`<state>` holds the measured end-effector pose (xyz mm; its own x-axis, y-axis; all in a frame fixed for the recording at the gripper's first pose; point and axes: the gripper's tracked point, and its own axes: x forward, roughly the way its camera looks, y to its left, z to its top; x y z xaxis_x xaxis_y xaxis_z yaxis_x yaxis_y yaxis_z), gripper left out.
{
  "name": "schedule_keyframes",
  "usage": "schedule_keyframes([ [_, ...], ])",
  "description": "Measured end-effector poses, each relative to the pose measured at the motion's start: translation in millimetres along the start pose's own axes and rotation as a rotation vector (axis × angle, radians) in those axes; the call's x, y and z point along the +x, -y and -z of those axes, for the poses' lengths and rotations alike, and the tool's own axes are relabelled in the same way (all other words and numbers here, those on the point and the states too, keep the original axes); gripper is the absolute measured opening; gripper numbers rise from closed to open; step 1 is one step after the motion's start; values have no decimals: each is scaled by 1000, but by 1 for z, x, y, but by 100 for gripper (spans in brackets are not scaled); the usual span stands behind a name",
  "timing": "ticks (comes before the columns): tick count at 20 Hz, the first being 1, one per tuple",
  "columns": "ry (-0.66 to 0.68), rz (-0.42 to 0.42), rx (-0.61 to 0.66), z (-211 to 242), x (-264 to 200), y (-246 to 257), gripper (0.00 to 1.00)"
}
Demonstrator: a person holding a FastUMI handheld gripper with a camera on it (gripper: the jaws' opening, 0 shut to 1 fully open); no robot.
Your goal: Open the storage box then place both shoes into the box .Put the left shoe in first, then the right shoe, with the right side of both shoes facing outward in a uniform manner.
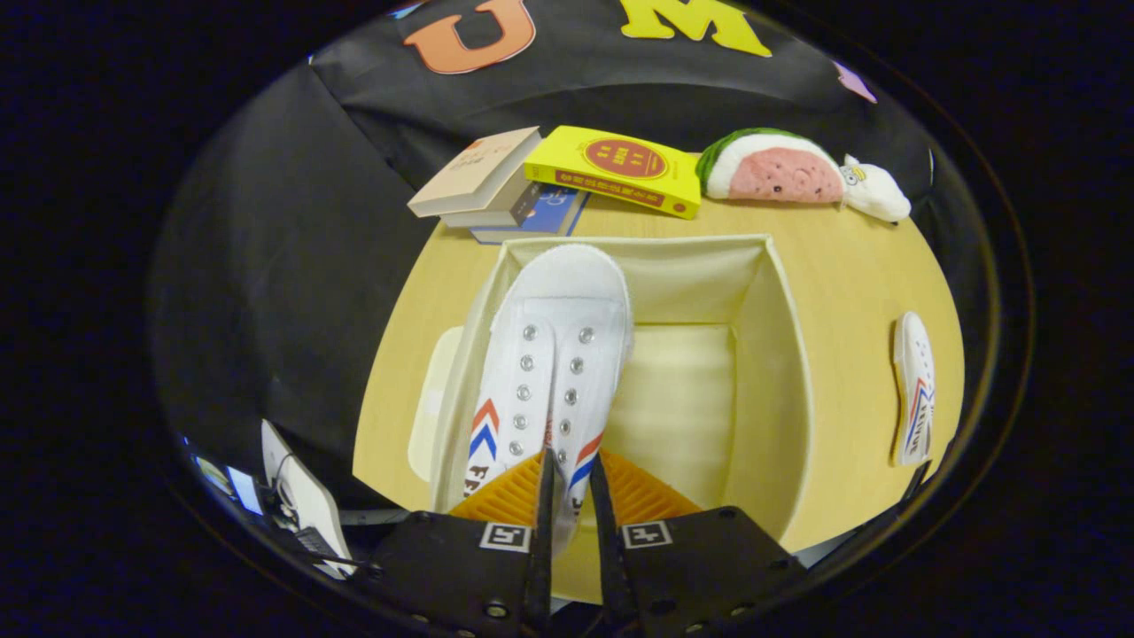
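1. The claw (567, 483) is clenched on the heel end of a white shoe (554, 354), one finger on each side of a thin part of the upper. That narrow pinch could let the shoe swing or slip out if it is tilted sharply.
2. The held shoe hangs toe-far over the left half of the open storage box (771, 354), close to the left wall. The toe may snag on that wall or on the far rim.
3. If it is dropped flat in the middle, I judge too little room would be left for the second shoe (914, 390), which lies on the bench (850, 275) to the right of the box.
4. Which side faces outward is hard to confirm here, so the orientation could end up mismatched.
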<state>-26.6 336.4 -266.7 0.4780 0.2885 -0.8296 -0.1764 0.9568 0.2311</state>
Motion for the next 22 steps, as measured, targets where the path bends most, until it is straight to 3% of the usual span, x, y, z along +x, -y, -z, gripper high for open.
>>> schedule_keyframes([
  [3,30,-21,-3,-10,-12,2,70],
  [7,101,-19,-34,-18,-39,16,86],
  [13,238,37,-90,-25,-101,73,87],
  [17,324,84,-80,-27,-141,139,88],
  [22,315,160,7,-7,-167,245,89],
])
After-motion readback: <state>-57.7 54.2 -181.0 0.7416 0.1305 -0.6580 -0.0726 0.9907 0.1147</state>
